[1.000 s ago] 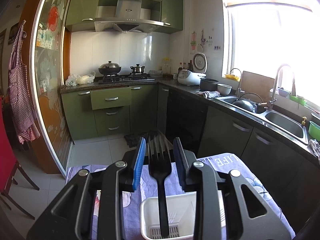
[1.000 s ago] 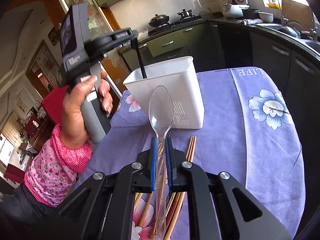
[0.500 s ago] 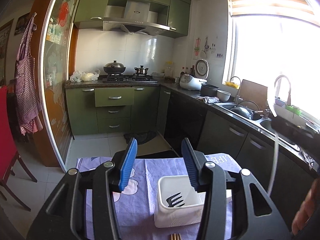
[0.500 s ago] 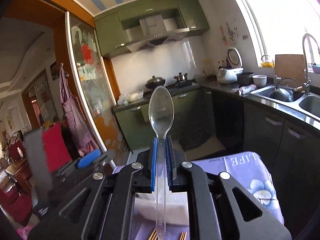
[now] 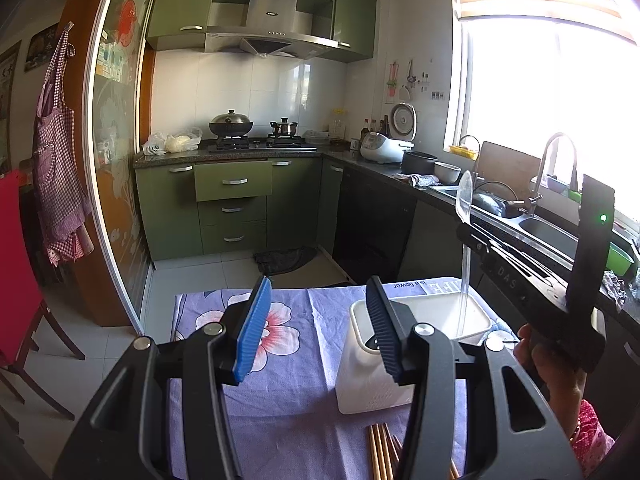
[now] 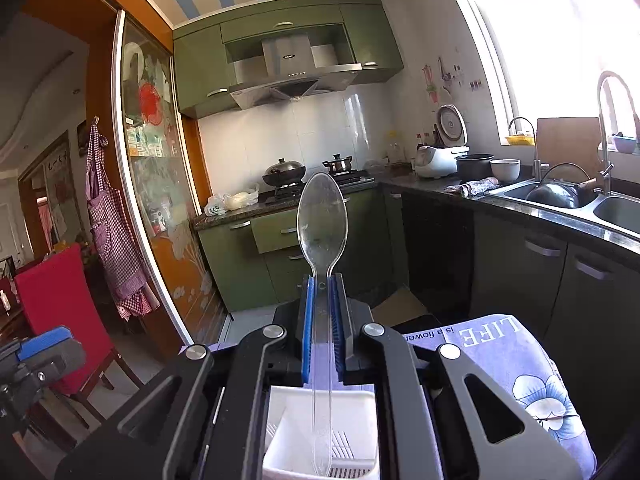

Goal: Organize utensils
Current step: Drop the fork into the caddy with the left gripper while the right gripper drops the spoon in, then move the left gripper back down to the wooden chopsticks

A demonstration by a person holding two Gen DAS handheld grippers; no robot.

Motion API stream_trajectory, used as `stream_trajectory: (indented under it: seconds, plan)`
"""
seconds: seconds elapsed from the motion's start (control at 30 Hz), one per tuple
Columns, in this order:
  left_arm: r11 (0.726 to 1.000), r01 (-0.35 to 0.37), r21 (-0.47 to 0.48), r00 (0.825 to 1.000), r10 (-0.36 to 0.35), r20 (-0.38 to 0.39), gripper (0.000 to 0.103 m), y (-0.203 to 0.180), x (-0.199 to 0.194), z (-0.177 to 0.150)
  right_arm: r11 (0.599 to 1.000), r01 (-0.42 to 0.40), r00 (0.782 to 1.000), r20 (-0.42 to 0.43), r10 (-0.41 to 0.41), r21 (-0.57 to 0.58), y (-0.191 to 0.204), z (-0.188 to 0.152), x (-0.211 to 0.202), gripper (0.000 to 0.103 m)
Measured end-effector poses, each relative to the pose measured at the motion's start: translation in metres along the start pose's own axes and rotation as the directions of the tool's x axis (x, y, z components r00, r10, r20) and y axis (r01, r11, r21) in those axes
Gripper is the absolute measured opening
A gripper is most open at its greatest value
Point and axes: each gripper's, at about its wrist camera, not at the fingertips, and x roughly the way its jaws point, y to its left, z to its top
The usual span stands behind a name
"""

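My right gripper [image 6: 322, 280] is shut on a clear plastic spoon [image 6: 322, 216], held upright with the bowl up and the handle reaching down into the white utensil caddy [image 6: 352, 408]. In the left wrist view the spoon [image 5: 465, 240] stands over the caddy [image 5: 360, 372], held by the right gripper [image 5: 476, 240]. My left gripper [image 5: 318, 328] is open and empty, above the table to the left of the caddy. A dark bit of the black fork [image 5: 375, 344] shows inside the caddy. Wooden chopsticks [image 5: 380, 452] lie on the cloth in front of the caddy.
The table has a purple floral cloth [image 5: 280, 360]. A red chair [image 5: 16, 280] stands at the left. Green cabinets, a stove with pots [image 5: 232, 124] and a sink counter [image 5: 540, 224] lie beyond the table.
My left gripper let go of the black fork into the caddy, then drew back and left. My right gripper lifted the spoon off the cloth and brought it upright over the caddy.
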Motion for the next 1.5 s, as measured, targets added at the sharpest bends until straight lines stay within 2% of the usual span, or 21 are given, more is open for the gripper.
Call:
stream_trajectory:
  seconds: [0.13,0.2,0.33,0.4,0.57,0.6,0.67,0.77,0.87,0.93,0.97,1.0,1.1,1.23,1.3,1.5]
  plan:
    - [1.0,0.006,-0.003,1.0,-0.006,-0.017,0.047,-0.001,0.0,-0.004,0.999,-0.001,1.0,-0.001,0.001,-0.043,0.002,-0.018,-0.018,0.01]
    - [1.0,0.006,0.001,1.0,-0.006,-0.02,0.047,-0.002,-0.001,-0.005,0.998,0.006,1.0,-0.01,-0.006,-0.068,0.003,-0.025,-0.022,0.017]
    - [1.0,0.016,0.018,0.999,-0.016,-0.045,0.048,-0.007,-0.001,-0.008,0.997,0.01,0.999,-0.034,-0.012,-0.072,0.0,-0.036,-0.033,0.02]
    - [0.999,0.021,0.026,0.998,-0.019,-0.065,0.048,-0.009,0.0,-0.01,0.998,0.002,0.999,-0.04,-0.005,-0.06,-0.003,-0.038,-0.041,0.029]
    - [0.999,0.022,0.033,0.987,-0.016,-0.158,0.053,-0.013,0.003,-0.029,0.999,0.008,0.998,-0.063,-0.01,-0.039,-0.013,-0.042,-0.078,0.032]
    - [0.999,0.012,0.038,0.982,-0.005,-0.188,0.055,-0.014,0.006,-0.035,0.999,0.012,0.996,-0.089,-0.016,-0.041,-0.015,-0.044,-0.085,0.041]
    - [0.999,0.006,0.049,0.96,0.008,-0.278,0.059,-0.016,0.017,-0.052,0.998,0.033,0.988,-0.147,-0.041,-0.051,-0.02,-0.054,-0.097,0.06]
    - [0.999,0.025,0.04,0.9,-0.005,-0.435,0.06,-0.019,0.041,-0.079,0.997,0.064,0.974,-0.216,-0.073,-0.051,-0.033,-0.072,-0.112,0.061]
    - [0.998,0.032,0.049,0.842,0.0,-0.539,0.06,-0.024,0.064,-0.106,0.995,0.096,0.96,-0.262,-0.1,-0.029,-0.052,-0.087,-0.126,0.061]
    - [0.999,0.025,0.048,0.81,0.007,-0.586,0.052,-0.023,0.078,-0.119,0.993,0.118,0.954,-0.277,-0.115,-0.007,-0.067,-0.093,-0.135,0.061]
    - [0.999,0.021,0.05,0.796,0.013,-0.605,0.043,-0.025,0.082,-0.126,0.992,0.128,0.95,-0.287,-0.122,0.001,-0.073,-0.096,-0.139,0.061]
    - [0.999,0.017,0.047,0.784,0.017,-0.621,0.042,-0.024,0.087,-0.13,0.991,0.134,0.947,-0.296,-0.125,0.01,-0.08,-0.098,-0.142,0.061]
    - [0.998,0.005,0.067,0.768,0.039,-0.639,0.041,-0.028,0.095,-0.139,0.988,0.15,0.942,-0.309,-0.134,0.028,-0.094,-0.101,-0.148,0.061]
    - [0.996,0.004,0.087,0.745,0.055,-0.665,0.033,-0.033,0.1,-0.148,0.988,0.149,0.939,-0.319,-0.127,0.046,-0.104,-0.104,-0.151,0.061]
    - [0.995,0.004,0.096,0.739,0.062,-0.671,0.029,-0.036,0.102,-0.15,0.988,0.143,0.939,-0.323,-0.119,0.052,-0.104,-0.103,-0.149,0.061]
    - [0.998,0.034,0.061,0.732,0.017,-0.681,0.029,-0.041,0.1,-0.147,0.99,0.129,0.935,-0.34,-0.103,0.053,-0.099,-0.105,-0.143,0.061]
